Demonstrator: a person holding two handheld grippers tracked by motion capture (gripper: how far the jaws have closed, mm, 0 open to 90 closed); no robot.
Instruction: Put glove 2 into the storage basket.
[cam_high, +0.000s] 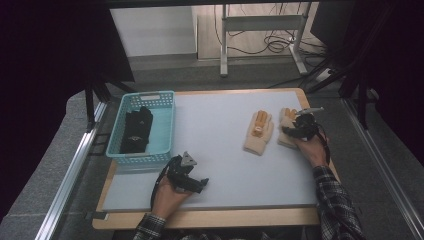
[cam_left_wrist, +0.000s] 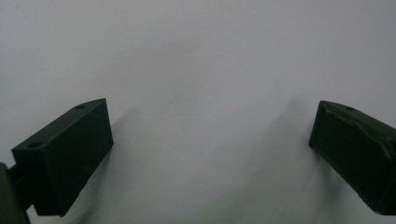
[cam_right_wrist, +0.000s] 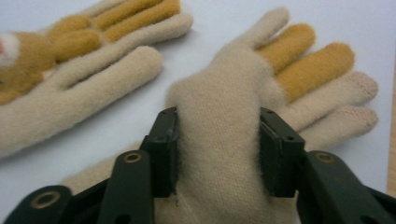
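Right now the right gripper (cam_right_wrist: 218, 154) has its fingers (cam_right_wrist: 166, 154) pressed on either side of a raised fold of the right-hand glove (cam_right_wrist: 243, 116), pinching the knit between them, though the glove lies on the tabletop (cam_high: 215, 150) and is not yet lifted. Its mate, the second glove (cam_right_wrist: 70, 84), lies just beside it, untouched. The left gripper (cam_high: 192, 182) rests near the front edge with its fingers (cam_left_wrist: 65, 158) wide apart — nothing between them but bare surface. A turquoise basket (cam_high: 162, 97) at the left edge already holds dark gloves (cam_high: 136, 131), so I judge both cream ones are left to move — the work is about halfway. The wool looks fuzzy and soft, cream with mustard-yellow fingers; the basket is rigid plastic lattice; the tabletop is smooth and pale grey.
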